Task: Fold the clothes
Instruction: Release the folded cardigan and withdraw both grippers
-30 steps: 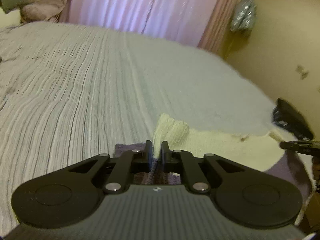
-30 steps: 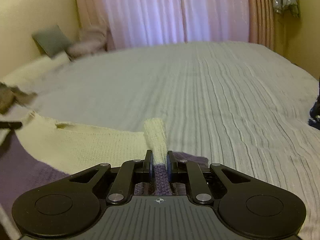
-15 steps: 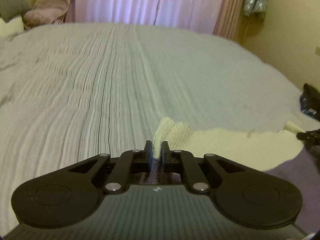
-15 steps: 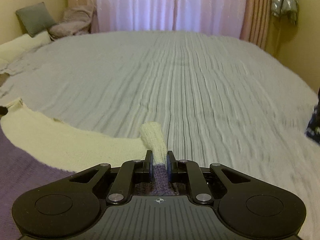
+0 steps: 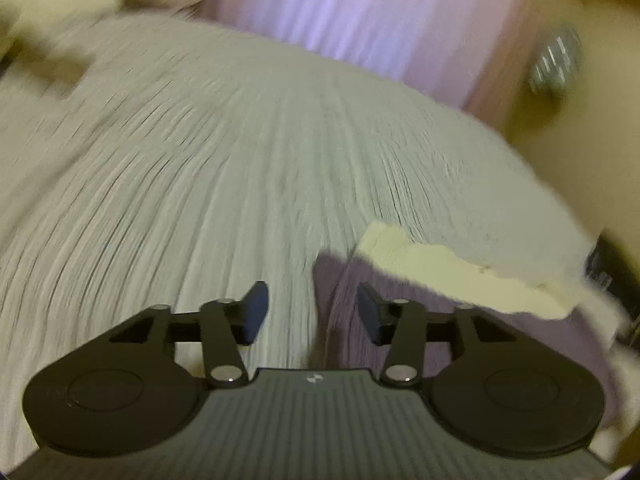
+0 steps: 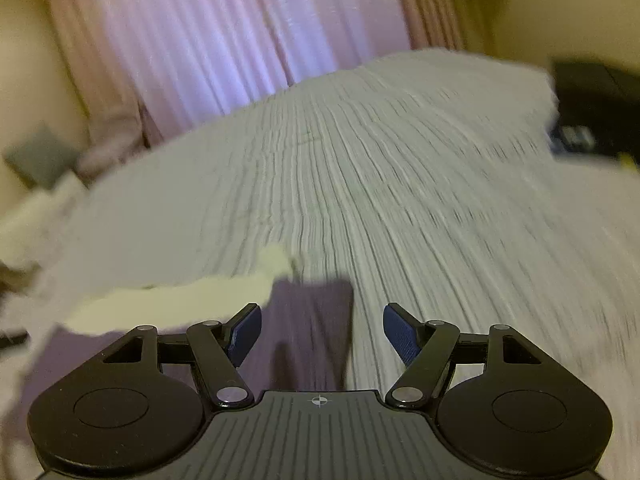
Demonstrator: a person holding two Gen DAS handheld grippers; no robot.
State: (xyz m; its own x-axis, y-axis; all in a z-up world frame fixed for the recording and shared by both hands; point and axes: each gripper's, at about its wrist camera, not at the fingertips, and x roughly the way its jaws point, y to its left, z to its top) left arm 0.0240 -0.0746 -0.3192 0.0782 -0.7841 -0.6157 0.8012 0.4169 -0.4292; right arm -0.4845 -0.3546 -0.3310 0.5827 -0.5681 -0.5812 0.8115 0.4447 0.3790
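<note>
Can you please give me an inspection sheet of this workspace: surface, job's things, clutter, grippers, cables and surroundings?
Surface: bed with a pale grey ribbed cover; both views are blurred.
Job's things: purple and cream knitted garment lies on the cover, cream band along its far edge.
Clutter: dark object at the bed's right edge, too blurred to name.
Grippers: left gripper open, holding nothing; right gripper open, holding nothing, purple cloth below it.
Cables: nothing seen.
Surroundings: pink curtain, yellow wall, grey cushion at the far left.
</note>
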